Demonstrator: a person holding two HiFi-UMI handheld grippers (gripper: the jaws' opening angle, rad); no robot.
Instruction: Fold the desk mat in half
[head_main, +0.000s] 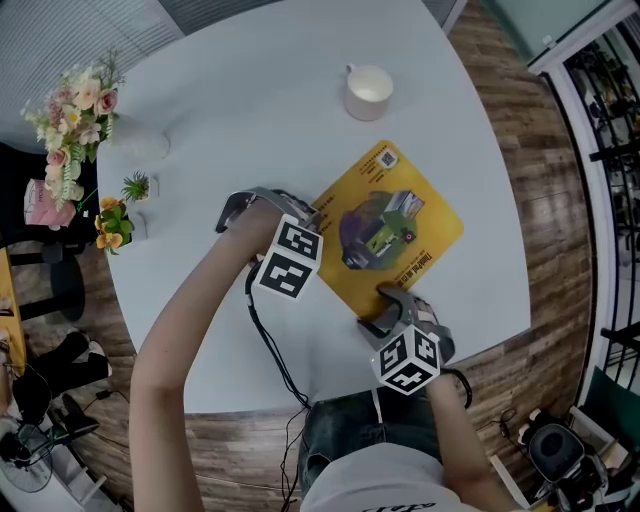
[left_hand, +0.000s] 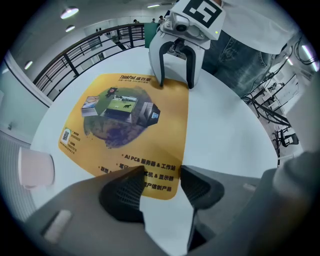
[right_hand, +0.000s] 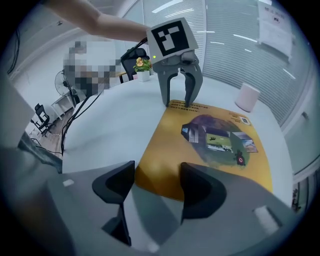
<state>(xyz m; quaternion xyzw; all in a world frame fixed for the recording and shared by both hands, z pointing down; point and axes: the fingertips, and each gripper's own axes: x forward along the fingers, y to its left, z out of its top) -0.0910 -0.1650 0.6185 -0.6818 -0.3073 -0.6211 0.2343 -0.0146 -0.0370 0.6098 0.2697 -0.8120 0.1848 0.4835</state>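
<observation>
Wooden floor (head_main: 520, 150) shows round a white round bench (head_main: 250, 110), which carries a bunch of flowers (head_main: 75, 115) and a small potted plant (head_main: 122, 218) at its left edge. Next comes the left hand-held gripper (head_main: 272, 205), pointing down with its jaws apart. They straddle one corner of the yellow desk mat (head_main: 392, 235) and do not pinch it, as its own view shows. A white cup (head_main: 368, 92) stands farther back, near the mat's far corner but not touching it. The mat lies flat and fully open in the middle of the bench, so the fold looks not yet begun. At the mat's near edge, the right hand-held gripper (head_main: 388, 308) is tilted down with its jaws wide, the edge lying between them but not gripped. The likeliest trouble seems to be the pick-up. The mat looks thin and sits flush on a smooth top, so a jaw may ride over the edge instead of getting under it, or push the whole mat along the bench. If only one corner is caught, the sheet would probably come over skewed and its edges would not meet. A mat swung wide might also clip the cup.
</observation>
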